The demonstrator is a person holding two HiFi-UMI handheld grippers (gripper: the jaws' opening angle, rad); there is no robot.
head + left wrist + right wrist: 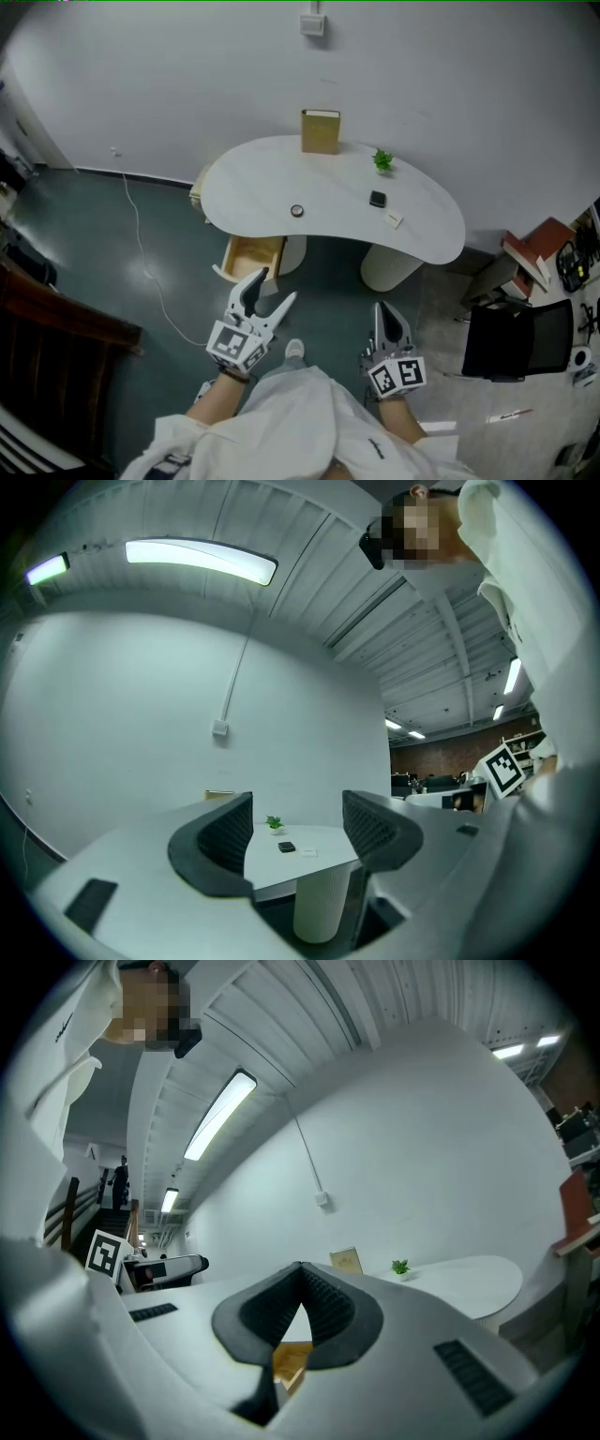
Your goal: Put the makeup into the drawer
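On the white curved table point(262, 183) lie a black compact point(377, 199), a small round jar point(297, 211) and a small white piece point(395, 220). A wooden drawer point(251, 257) stands pulled out under the table's left end. My left gripper point(277, 286) hangs open in the air just in front of the drawer, holding nothing. My right gripper point(387, 315) is shut and empty, short of the table's pedestal. In the left gripper view the black compact point(287, 847) shows between the open jaws, far off. In the right gripper view the drawer point(291, 1363) shows below the shut fingertips point(317, 1290).
A tan upright book point(320, 131) and a small potted plant point(382, 160) stand at the table's back edge. A white cable point(141, 253) trails over the floor at left. A black chair point(511, 339) and a shelf with books point(534, 253) stand at right, dark wooden furniture point(56, 337) at left.
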